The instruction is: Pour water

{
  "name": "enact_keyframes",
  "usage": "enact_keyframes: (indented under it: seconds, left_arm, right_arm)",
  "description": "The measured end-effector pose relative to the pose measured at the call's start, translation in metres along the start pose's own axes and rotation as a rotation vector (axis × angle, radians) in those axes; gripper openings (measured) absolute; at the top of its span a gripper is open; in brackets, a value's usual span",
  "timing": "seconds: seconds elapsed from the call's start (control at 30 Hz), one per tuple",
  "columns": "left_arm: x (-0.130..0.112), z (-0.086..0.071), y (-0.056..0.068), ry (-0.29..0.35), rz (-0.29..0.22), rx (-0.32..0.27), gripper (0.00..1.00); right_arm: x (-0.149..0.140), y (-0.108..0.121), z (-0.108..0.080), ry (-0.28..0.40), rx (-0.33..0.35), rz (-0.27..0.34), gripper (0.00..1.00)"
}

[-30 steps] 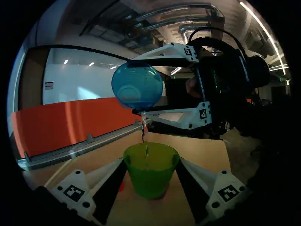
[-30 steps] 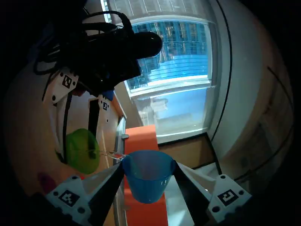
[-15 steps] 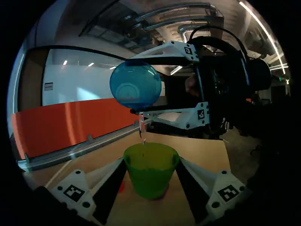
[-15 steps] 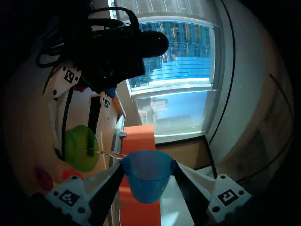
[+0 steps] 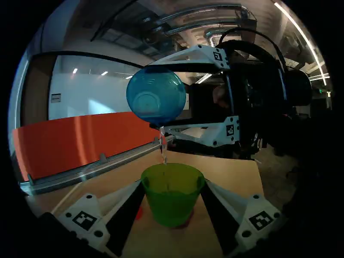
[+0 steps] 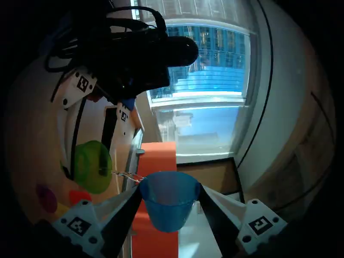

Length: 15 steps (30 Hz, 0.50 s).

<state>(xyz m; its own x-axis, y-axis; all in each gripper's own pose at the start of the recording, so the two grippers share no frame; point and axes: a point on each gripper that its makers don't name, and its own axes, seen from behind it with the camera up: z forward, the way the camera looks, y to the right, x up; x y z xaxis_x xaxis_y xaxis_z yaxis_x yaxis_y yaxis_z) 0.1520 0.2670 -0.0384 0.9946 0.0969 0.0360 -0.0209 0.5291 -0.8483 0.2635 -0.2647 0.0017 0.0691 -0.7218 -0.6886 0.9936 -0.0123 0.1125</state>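
In the left gripper view, my left gripper [image 5: 173, 202] is shut on an upright green cup [image 5: 172, 198] resting on the wooden table [image 5: 232, 165]. Above it, my right gripper [image 5: 155, 96] is shut on a blue cup [image 5: 155, 96], tipped on its side with its mouth facing me. A thin stream of water [image 5: 162, 146] falls from its rim into the green cup. In the right gripper view, my right gripper [image 6: 170, 202] clamps the blue cup [image 6: 170, 200], water [image 6: 127, 175] trickles from its lip toward the green cup [image 6: 91, 167], which the left gripper [image 6: 91, 167] holds.
An orange panel [image 5: 77, 142] and a metal rail [image 5: 94, 165] run along the table's far edge. Small red and purple discs [image 6: 45, 198] lie on the table near the green cup. A large window [image 6: 202, 99] faces buildings outside.
The blue cup has tipped slightly further and the water stream, broken into drops half a second ago, runs continuous again. The green cup stays put.
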Motion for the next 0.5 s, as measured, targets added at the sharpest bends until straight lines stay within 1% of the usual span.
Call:
enact_keyframes:
  seconds: [0.5]
  left_arm:
    - [0.0039,-0.0009,0.0018,0.006,0.002,-0.001,0.87]
  right_arm:
    - [0.0063,0.0054,-0.0021,-0.007,-0.002,-0.079,0.91]
